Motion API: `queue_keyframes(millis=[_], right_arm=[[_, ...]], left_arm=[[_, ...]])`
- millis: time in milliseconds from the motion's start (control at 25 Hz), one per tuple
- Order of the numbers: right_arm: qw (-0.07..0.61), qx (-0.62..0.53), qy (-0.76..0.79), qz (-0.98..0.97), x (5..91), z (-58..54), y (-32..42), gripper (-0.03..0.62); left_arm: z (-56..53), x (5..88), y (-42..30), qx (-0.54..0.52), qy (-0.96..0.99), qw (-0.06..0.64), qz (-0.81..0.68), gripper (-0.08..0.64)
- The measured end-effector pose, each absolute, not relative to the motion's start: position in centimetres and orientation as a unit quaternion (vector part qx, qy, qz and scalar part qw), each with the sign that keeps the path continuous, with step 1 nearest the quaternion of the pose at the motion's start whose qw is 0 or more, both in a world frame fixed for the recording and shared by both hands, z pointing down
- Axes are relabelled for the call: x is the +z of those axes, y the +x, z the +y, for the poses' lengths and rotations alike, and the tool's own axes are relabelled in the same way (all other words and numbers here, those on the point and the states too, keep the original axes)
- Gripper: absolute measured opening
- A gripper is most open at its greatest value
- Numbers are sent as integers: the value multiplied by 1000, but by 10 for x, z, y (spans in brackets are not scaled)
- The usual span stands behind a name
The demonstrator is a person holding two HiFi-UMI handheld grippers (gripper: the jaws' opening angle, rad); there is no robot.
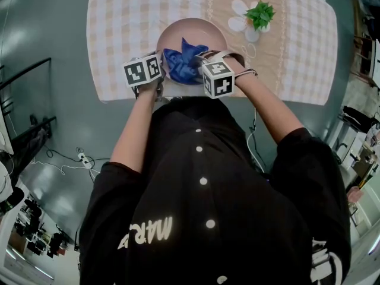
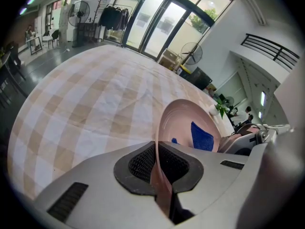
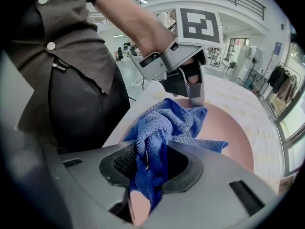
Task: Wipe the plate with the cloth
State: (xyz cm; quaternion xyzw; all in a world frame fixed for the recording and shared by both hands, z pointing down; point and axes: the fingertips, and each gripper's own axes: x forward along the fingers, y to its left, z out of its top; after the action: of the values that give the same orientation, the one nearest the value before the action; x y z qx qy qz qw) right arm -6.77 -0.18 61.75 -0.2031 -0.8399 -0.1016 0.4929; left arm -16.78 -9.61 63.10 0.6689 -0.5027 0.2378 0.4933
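Left claw (image 2: pixel 159 168) pinched tight on the near rim of a pink plate (image 2: pixel 183 120), with checked tablecloth (image 2: pixel 86 104) spreading out beyond and to the left of its jaws. Blue cloth (image 3: pixel 164 125) bunched on the plate's face just right of that claw, between the two claws. Right claw (image 3: pixel 147 173) clamped on a twisted fold of the cloth, the rest spilling ahead of its jaws onto the plate, and a small green plant (image 1: pixel 259 15) farther off, beyond and to the right.
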Motion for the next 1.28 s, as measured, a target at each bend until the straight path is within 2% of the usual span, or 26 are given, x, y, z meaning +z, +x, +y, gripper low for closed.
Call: queue_keyframes(millis=[520, 1280], right_arm=[[513, -156, -261, -803, 620, -9, -42, 112], [535, -173, -229, -795, 623, -26, -27, 114]], left_arm=[[-96, 632, -168, 242, 669, 492, -502, 29], [-96, 632, -167, 256, 673, 482, -500, 31]])
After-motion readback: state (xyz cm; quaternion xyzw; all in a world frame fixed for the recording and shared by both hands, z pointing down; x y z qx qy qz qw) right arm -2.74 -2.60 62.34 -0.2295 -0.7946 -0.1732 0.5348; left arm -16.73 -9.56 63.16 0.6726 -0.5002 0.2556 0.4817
